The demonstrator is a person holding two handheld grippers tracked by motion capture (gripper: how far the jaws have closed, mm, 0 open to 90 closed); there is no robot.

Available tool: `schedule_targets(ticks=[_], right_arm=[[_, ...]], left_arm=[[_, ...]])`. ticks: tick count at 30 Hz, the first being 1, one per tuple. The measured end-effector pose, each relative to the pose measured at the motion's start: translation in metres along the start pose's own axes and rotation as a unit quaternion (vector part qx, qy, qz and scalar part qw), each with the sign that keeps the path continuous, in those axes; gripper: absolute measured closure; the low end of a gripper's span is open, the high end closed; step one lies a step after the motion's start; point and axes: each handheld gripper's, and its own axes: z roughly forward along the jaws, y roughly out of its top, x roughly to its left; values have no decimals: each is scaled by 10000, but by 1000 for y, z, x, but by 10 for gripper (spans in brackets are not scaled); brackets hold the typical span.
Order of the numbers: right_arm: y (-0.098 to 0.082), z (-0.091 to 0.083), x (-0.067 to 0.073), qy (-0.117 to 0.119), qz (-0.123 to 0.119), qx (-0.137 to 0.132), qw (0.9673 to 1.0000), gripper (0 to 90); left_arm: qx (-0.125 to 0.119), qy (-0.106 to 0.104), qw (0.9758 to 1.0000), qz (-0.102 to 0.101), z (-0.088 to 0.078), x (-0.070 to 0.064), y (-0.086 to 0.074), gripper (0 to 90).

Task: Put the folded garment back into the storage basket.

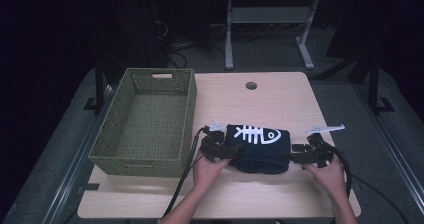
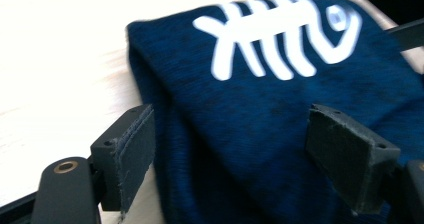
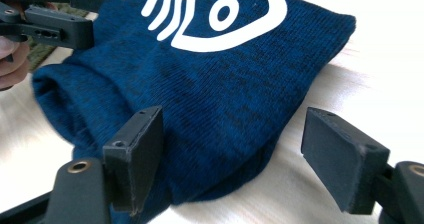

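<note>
A folded navy knit garment with a white fish-skeleton print (image 1: 260,146) lies at the light wooden worktop's (image 1: 280,99) centre, at three o'clock from the green woven basket (image 1: 145,121). Left gripper (image 2: 235,154) and right gripper (image 3: 235,156) flank it at nine and three o'clock, jaws wide apart, holding nothing. The garment looks soft and light, likely best pinched at its folded edges.

Knit garment (image 3: 220,84): dark blue matt cloth, fine ribbed weave, smooth white fish-skeleton print (image 2: 280,34). Basket (image 1: 145,121): coarse green woven wicker. Table (image 1: 280,101): pale wood-grain top, smooth. Gripper pads (image 3: 137,156): matt black, rough-faced.
</note>
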Motion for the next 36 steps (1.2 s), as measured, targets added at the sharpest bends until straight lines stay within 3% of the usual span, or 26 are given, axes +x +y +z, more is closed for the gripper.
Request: schedule_targets(ticks=[6,10,14,17,18,22,29,36], right_arm=[[1,11,-2,-197,103,117,9997,275],[-1,18,2,-370,71,211,9991,315],[-3,20,2,-349,188,140,9991,377],[-3,21,4,-275,224,135,9993,447],[-4,22,6,-278,245,125,9992,502],[-3,20,7,-200,261,120,9994,602],[-3,9,8,-27,385,65,9992,678],[0,-5,7,95,506,-139,9986,702]], left_arm=[[163,49,9998,-106,8,3,-2,185],[226,-58,9994,-247,11,4,-4,205],[239,-187,9992,-259,11,4,-4,263],[213,-291,9989,-294,11,3,-4,373],[217,-433,9981,-378,11,2,-4,419],[127,-517,9978,-392,10,0,-3,569],[134,-726,9961,-478,6,-2,-1,664],[91,-928,9943,-513,2,-5,3,674]])
